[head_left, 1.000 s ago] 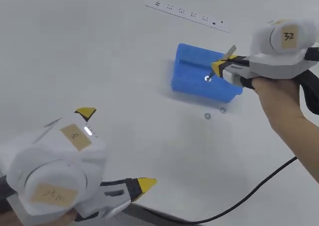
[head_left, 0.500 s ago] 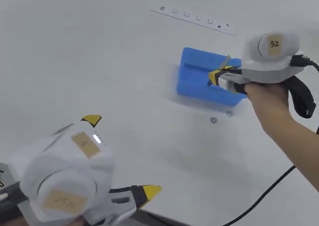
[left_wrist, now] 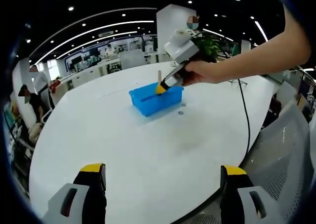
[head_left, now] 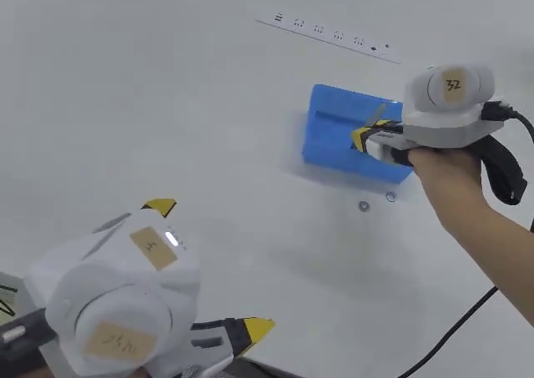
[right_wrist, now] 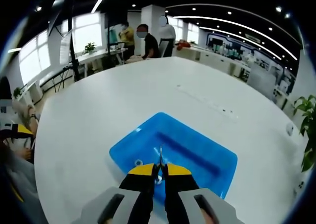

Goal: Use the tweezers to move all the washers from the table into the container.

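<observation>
The blue container (head_left: 338, 140) stands on the white table (head_left: 167, 103). My right gripper (head_left: 360, 138) hangs over its right half, shut on the tweezers (head_left: 380, 114). In the right gripper view the tweezers (right_wrist: 160, 157) stick out from the closed jaws and point down into the container (right_wrist: 197, 157), where one washer (right_wrist: 138, 162) lies on the floor. Two washers (head_left: 364, 206) (head_left: 390, 197) lie on the table just in front of the container. My left gripper (head_left: 209, 267) is held open and empty near the table's front edge, far from the container (left_wrist: 155, 98).
A white power strip (head_left: 329, 34) lies behind the container. A black cable (head_left: 467, 311) trails from the right gripper across the table's right side. The left gripper view shows the right gripper (left_wrist: 173, 80) and both table washers (left_wrist: 181, 112). People stand at desks far behind.
The camera has shifted. A second ago a washer showed at the tweezers' tip above the container; it no longer shows there. The left gripper stays open.
</observation>
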